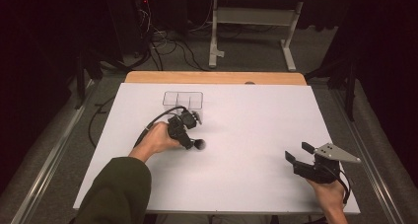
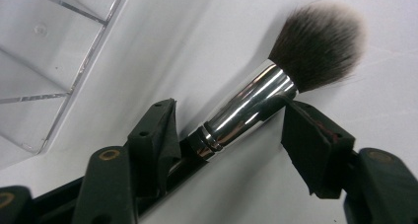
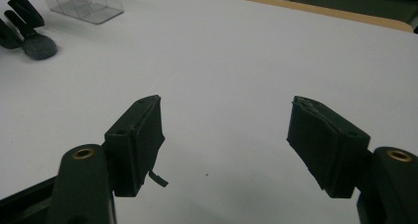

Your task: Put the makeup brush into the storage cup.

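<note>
brush (image 2: 276, 86): soft dark bristle tuft, shiny chrome ferrule, handle hidden, lies on white table (image 1: 246, 135) near clear plastic organizer (image 1: 183, 99) | left hand-held gripper (image 2: 231, 135): jaws apart, brush between, contact unclear | right hand-held gripper (image 3: 226, 135): wide open, empty

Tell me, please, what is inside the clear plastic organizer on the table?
The clear organizer has compartments divided by clear walls, and the ones in view look empty. The left gripper covers part of its front edge, so that part is hidden.
</note>
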`<state>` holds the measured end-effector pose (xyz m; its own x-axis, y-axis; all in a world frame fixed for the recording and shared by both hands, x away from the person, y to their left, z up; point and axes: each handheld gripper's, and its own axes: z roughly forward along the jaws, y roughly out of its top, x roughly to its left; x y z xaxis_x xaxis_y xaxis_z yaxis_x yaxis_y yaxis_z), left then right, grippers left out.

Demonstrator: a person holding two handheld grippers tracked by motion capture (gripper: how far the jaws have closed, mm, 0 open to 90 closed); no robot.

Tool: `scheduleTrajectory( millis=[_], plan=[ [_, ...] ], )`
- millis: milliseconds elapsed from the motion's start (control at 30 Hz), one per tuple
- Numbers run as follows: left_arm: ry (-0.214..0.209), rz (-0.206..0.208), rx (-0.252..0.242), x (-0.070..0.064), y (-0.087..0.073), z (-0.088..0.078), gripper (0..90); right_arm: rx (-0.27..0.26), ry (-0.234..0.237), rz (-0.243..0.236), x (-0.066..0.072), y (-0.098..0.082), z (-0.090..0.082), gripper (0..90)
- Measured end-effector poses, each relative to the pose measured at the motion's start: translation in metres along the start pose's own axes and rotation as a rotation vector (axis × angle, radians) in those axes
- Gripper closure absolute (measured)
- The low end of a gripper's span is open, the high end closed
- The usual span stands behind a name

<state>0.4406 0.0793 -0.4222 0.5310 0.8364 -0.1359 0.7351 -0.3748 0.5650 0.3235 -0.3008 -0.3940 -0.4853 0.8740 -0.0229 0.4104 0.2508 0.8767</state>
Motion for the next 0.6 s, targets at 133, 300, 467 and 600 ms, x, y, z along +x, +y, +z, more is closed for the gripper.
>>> scheduleTrajectory(
  millis=[133, 300, 467, 600],
  plan=[
    [-0.004, -0.005, 0.001, 0.0003, 0.0003, -0.0001, 42.9, 0.002, 0.001, -0.004, 0.0001, 0.0, 0.0005, 31.1],
    [-0.004, -0.006, 0.007, -0.0005, -0.0001, 0.0003, 46.2, 0.0, 0.001, -0.003, -0.0001, 0.0, 0.0001, 31.2],
    [-0.009, -0.008, 0.007, -0.0006, 0.0002, 0.0009, 48.1, 0.0, 0.0, -0.006, -0.0002, 0.0, 0.0003, 31.2],
    [-0.014, -0.014, 0.01, -0.0012, 0.0003, 0.0009, 49.7, 0.002, 0.001, -0.004, 0.0002, 0.0, 0.0005, 31.2]
  ],
)
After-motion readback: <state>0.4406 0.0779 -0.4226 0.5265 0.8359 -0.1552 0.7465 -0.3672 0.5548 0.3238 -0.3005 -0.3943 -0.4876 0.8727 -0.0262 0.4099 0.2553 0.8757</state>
